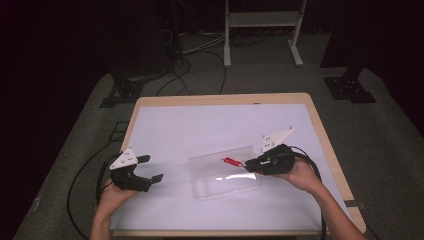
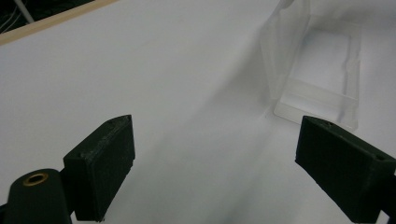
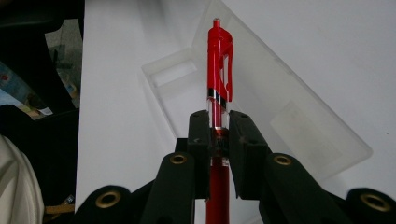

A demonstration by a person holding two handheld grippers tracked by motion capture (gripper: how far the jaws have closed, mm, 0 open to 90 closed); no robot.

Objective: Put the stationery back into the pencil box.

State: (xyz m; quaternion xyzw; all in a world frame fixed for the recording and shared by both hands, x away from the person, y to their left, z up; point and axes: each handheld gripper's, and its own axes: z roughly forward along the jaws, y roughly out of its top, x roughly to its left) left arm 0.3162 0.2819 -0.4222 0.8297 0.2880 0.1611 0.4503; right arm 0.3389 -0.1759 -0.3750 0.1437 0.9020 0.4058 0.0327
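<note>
Tabletop [image 1: 165, 125]: white sheet on a wood-edged board, dark room behind.
Right gripper [image 3: 218, 133]: clenched on the red pen [image 3: 219, 60], above the clear case [image 3: 299, 112].
Left gripper [image 2: 212, 163]: released, nothing held, apart from the case.
Advice: lower the pen flat into the tray before letting go.
Pen: glossy red, clip and clear barrel.

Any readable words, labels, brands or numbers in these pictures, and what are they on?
No legible text.
Red plastic pen clamped in the right gripper: no marking readable.
Clear plastic pen case, lid open: plain.
White table sheet: blank.
Colourful printed items on the floor at the right gripper view's left edge: too blurred to read.
</note>
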